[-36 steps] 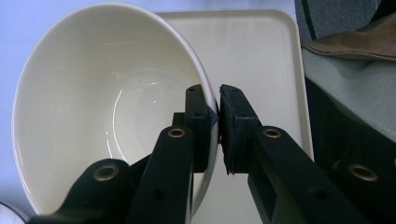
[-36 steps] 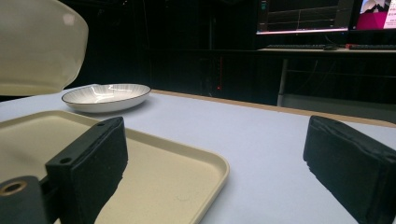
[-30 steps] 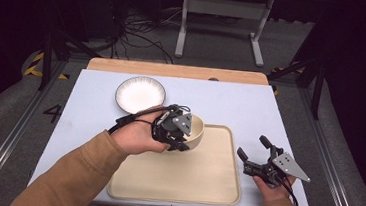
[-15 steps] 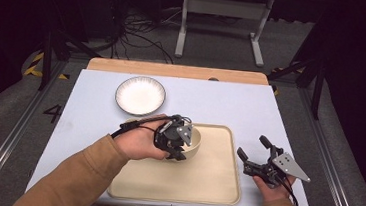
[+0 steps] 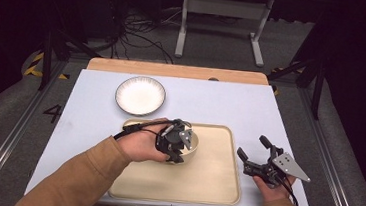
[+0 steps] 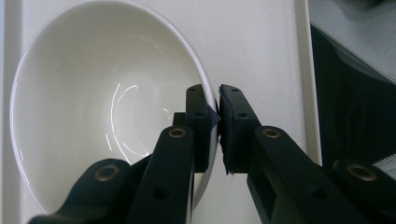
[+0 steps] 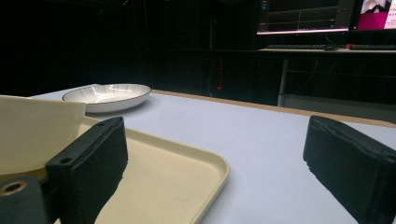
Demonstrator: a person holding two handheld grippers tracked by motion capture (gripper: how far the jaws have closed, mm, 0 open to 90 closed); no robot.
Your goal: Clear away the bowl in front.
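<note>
A cream bowl [image 5: 191, 143] sits on the beige tray [image 5: 214, 176] near its far left corner. My left gripper [image 5: 176, 141] is shut on the bowl's rim, one pad inside and one outside, as the left gripper view shows on the bowl [image 6: 102, 107] with the left gripper [image 6: 217, 119] pinching it. My right gripper [image 5: 256, 152] stands open beside the tray's right edge, nothing between its fingers. In the right gripper view the right gripper [image 7: 219, 163] looks over the tray [image 7: 187, 163] toward the bowl [image 7: 32, 126] at the left.
A white plate with a dark rim [image 5: 140, 95] [image 7: 108, 95] lies on the pale blue table [image 5: 221, 104] beyond the tray. A wooden strip runs along the table's far edge. Dark floor, cables and a metal stand lie behind.
My left gripper has carried the bowl downward and toward the near side, bringing it onto the tray. The right gripper has kept still.
</note>
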